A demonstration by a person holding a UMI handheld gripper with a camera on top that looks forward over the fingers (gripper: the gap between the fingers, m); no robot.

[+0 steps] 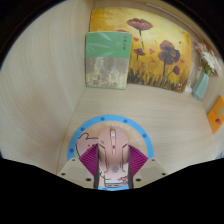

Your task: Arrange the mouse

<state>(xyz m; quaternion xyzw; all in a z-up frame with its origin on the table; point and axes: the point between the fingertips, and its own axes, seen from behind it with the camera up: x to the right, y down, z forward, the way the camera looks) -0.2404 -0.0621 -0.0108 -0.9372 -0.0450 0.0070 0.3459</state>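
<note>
tongs (110, 168) clamped on mouse (112, 155), level

Pink mouse (109, 155) between the fingers (90, 160), on blue-rimmed pad (75, 140).

It looks perhaps like a home desk: a pale wooden table (50, 100), a flower painting (150, 50), a book (106, 60).

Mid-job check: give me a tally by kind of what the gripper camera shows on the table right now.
Computer mouse, between the gripper fingers: 1
Round blue-rimmed mat under it: 1
Flower painting against the wall: 1
Green book leaning beside it: 1
Orange item, mostly out of view: 1
Total: 5
</note>
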